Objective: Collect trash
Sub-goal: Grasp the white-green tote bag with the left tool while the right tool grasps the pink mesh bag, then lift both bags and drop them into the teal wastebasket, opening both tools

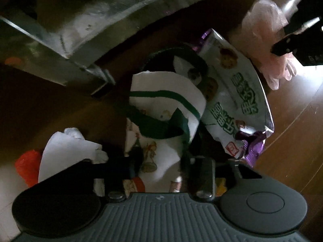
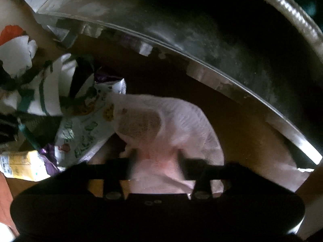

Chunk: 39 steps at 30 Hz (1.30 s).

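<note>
My left gripper (image 1: 161, 161) is closed on a white paper bag with green stripes (image 1: 167, 100) and holds it over the brown floor. A white and purple snack packet (image 1: 238, 92) leans against the bag's right side. My right gripper (image 2: 156, 161) is closed on a thin pink plastic bag (image 2: 171, 125); it also shows in the left wrist view (image 1: 264, 20) at the upper right with the right gripper's dark fingers (image 1: 292, 40) on it. The paper bag (image 2: 46, 92) and snack packet (image 2: 84, 129) lie left of the pink bag.
A metal frame (image 1: 80, 30) of some furniture arches overhead in both views (image 2: 181, 40). Crumpled white paper (image 1: 70, 147) and a red wrapper (image 1: 28, 165) lie at the lower left. A yellow carton (image 2: 22, 167) lies on the floor.
</note>
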Each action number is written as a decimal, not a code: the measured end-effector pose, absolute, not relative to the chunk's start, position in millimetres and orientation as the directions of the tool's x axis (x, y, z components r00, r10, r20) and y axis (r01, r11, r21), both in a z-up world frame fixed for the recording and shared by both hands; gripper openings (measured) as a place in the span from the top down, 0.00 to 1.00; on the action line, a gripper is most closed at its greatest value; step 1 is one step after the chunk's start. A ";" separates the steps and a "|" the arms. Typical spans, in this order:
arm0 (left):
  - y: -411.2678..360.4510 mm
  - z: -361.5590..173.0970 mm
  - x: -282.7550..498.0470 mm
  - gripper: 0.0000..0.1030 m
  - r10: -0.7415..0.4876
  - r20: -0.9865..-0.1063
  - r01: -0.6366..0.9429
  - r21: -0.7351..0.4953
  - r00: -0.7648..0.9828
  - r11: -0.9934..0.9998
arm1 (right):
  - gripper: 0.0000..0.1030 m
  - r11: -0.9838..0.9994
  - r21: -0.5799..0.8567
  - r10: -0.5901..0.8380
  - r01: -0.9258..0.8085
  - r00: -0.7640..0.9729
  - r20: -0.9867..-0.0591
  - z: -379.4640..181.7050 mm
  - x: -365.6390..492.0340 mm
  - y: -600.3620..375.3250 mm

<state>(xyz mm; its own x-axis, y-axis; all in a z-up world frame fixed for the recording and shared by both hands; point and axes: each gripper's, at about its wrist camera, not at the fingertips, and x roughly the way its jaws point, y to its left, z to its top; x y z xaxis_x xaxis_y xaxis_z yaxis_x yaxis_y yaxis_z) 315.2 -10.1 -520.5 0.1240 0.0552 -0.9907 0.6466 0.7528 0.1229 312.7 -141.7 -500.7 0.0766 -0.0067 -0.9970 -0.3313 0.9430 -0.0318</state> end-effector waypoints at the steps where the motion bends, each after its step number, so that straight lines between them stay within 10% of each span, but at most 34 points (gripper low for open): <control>1: -9.7 -517.8 315.7 0.71 0.053 -0.990 0.643 0.123 0.127 0.756 | 0.85 0.939 -0.029 -0.003 -0.341 0.078 -0.997 -498.8 311.5 -142.2; 9: -3.0 -477.2 312.8 0.86 0.038 -0.987 0.625 0.129 0.158 0.770 | 0.98 0.944 -0.032 0.003 -0.329 0.103 -0.995 -454.9 292.4 -144.3; 39: 14.8 -160.1 227.7 0.87 -0.152 -0.922 0.401 0.004 0.357 0.916 | 0.99 0.948 0.137 0.265 -0.288 0.474 -0.840 -135.9 198.6 -160.6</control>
<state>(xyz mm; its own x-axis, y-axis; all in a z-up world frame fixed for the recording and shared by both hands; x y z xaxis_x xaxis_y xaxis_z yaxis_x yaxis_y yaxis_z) 227.7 14.8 -160.1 0.3565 -0.1522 -0.9218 0.4013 0.9160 0.0040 198.6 -160.6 -135.9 0.4735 0.2650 -0.8400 -0.2881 0.9478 0.1366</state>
